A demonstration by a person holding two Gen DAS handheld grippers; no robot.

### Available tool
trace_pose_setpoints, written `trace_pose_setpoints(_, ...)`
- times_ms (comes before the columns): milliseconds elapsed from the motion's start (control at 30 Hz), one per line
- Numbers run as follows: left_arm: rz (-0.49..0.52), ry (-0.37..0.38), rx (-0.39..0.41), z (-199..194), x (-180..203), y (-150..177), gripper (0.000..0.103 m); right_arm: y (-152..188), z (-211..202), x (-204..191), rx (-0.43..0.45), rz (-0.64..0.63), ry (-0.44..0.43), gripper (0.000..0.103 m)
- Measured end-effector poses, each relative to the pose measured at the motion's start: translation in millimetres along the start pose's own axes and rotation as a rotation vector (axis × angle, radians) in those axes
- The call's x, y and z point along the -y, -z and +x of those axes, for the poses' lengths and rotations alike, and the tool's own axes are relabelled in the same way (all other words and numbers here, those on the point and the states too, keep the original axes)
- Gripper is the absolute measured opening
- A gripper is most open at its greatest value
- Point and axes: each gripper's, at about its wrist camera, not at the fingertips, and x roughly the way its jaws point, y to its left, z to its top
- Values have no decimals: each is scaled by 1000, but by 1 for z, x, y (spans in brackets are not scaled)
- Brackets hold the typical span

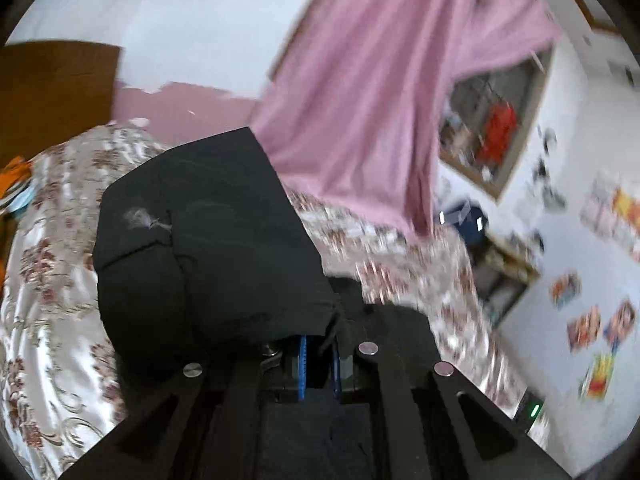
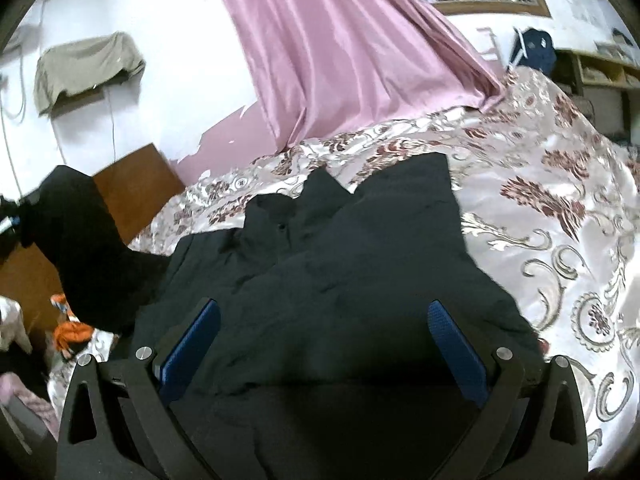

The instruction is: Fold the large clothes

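Spreading beneath both my claws, the floral satin bedspread point(image 2: 560, 216) carries the black garment point(image 2: 360, 264), which lies rumpled across its middle, collar toward the pink curtain point(image 2: 340, 48). One sleeve end of that garment rises off the bed at my left, clenched in my left gripper point(image 1: 319, 360), blue pads nearly together on the cloth. My right gripper point(image 2: 324, 344) hangs released just above the fabric, fingers point(image 2: 456, 344) spread wide.

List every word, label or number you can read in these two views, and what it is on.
None can be read.
Colourful papers on the white wall: too blurred.
Black garment on the floral bedspread: no label showing.
Blue pads of the right tongs: no markings.
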Motion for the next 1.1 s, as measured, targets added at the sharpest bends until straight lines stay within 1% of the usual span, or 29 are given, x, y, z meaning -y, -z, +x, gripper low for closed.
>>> trace_pose_setpoints(67, 65, -12, -57, 23, 23, 19, 9, -4, -2, 9, 1, 14, 3, 102)
trace_pose_setpoints(100, 78, -11, -86, 34, 30, 27, 9, -5, -2, 13, 0, 19, 5, 102)
trace_pose_setpoints(233, 104, -2, -210, 76, 50, 63, 9, -5, -6, 25, -5, 13, 13, 102)
trace_pose_setpoints(400, 140, 5, -367, 112, 69, 107, 9, -7, -9, 42, -15, 38, 17, 102)
trace_pose_setpoints(467, 161, 7, -409, 119, 73, 121, 9, -6, -10, 49, -23, 55, 17, 102)
trace_pose_setpoints(567, 213, -14, -468, 130, 83, 138, 9, -4, -9, 57, -45, 77, -10, 102)
trace_pose_setpoints(667, 293, -52, -529, 135, 91, 152, 10, -2, -3, 64, -69, 80, -43, 102)
trace_pose_setpoints(733, 363, -78, -554, 136, 99, 161, 11, 0, 2, 66, -83, 88, -89, 102)
trace_pose_setpoints(767, 402, -90, -559, 134, 102, 166, 14, 0, 6, 66, -93, 99, -128, 102)
trace_pose_setpoints(833, 458, -99, -563, 130, 106, 173, 32, 2, 14, 65, -115, 119, -192, 102)
trace_pose_setpoints(900, 495, -101, -539, 120, 111, 176, 69, 4, 25, 60, -148, 140, -257, 102)
trace_pose_setpoints(933, 507, -92, -522, 115, 113, 177, 76, 5, 30, 58, -163, 150, -285, 102)
trace_pose_setpoints(967, 510, -75, -510, 108, 116, 179, 81, 5, 34, 55, -176, 158, -311, 102)
trace_pose_setpoints(1033, 483, -36, -526, 101, 117, 182, 81, 6, 41, 51, -191, 183, -376, 102)
trace_pose_setpoints(1100, 447, -17, -536, 95, 115, 184, 81, 6, 47, 47, -195, 206, -427, 102)
